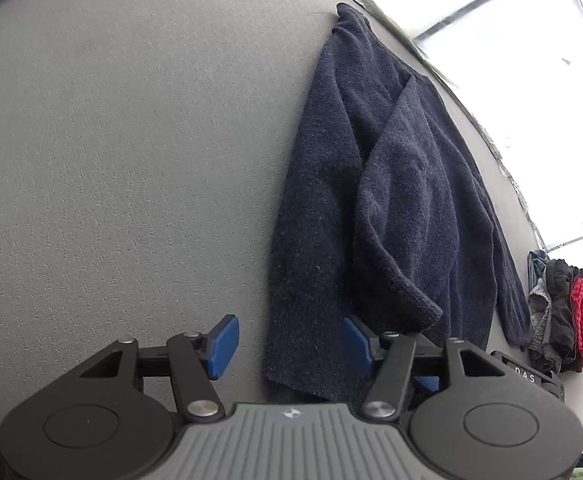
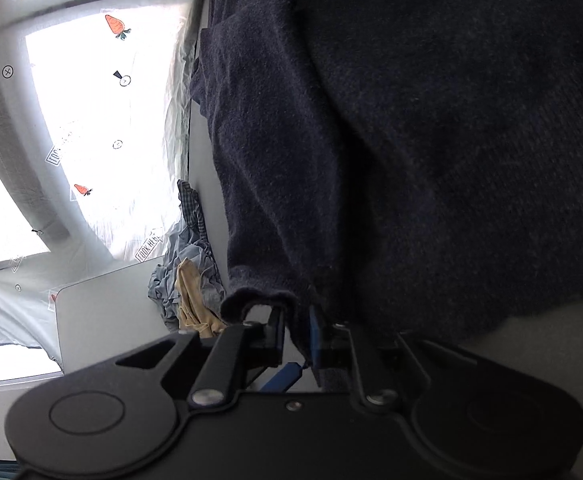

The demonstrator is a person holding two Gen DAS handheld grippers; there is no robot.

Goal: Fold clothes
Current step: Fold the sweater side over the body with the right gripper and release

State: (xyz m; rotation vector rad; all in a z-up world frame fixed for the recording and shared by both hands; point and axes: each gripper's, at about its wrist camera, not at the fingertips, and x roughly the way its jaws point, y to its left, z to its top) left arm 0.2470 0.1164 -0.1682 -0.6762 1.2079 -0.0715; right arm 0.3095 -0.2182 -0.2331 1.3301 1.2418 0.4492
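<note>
left wrist view has the navy sweater (image 1: 375, 184) lying half-folded on the grey table (image 1: 111, 160), the left gripper (image 1: 287, 346) spread empty above its hem, seemingly ready to pinch. right gripper (image 2: 296, 334) clamps fabric, apparently lifting it over.

grey table top (image 1: 111, 160), finely textured, spreading ahead of the fingers and off to their left in the left wrist view. bright white floor covering (image 2: 91, 112) beyond the table's edge, overexposed, printed with orange carrots (image 2: 116, 26) and boxed arrow labels (image 2: 56, 155). pale bands cross it, possibly frame bars or seams. smaller pale grey surface (image 2: 103, 312) left of the fingers in the right wrist view. strong daylight throughout.
</note>
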